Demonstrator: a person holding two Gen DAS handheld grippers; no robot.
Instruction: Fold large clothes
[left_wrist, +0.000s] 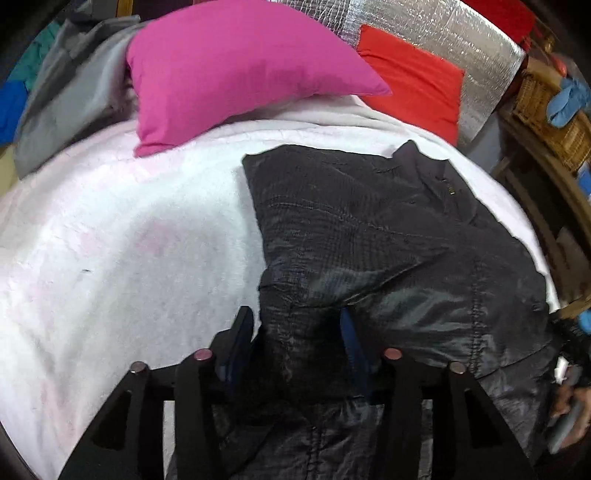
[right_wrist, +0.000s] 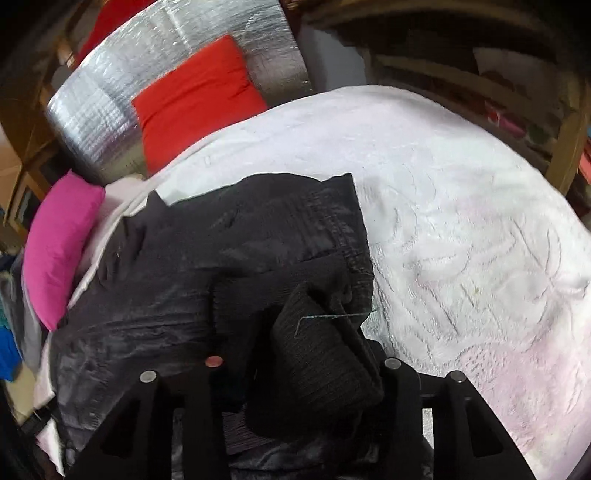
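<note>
The jacket (left_wrist: 369, 236) is black woven cloth with a slight sheen, stitched in lines and creased; its cuff (right_wrist: 325, 354) is matt ribbed knit with a loose pale thread on it. The bed (left_wrist: 129, 240) is covered in white fleecy cloth, soft and napped, with a pressed pattern in the right wrist view. The pink pillow (left_wrist: 236, 70) and red pillow (left_wrist: 413, 85) are smooth matt cloth. Behind them the foil sheet (left_wrist: 454, 33) is shiny, crinkled and gridded. The basket (left_wrist: 554, 122) is woven wicker. The left gripper (left_wrist: 295, 336) is matt black plastic with small metal studs.
</note>
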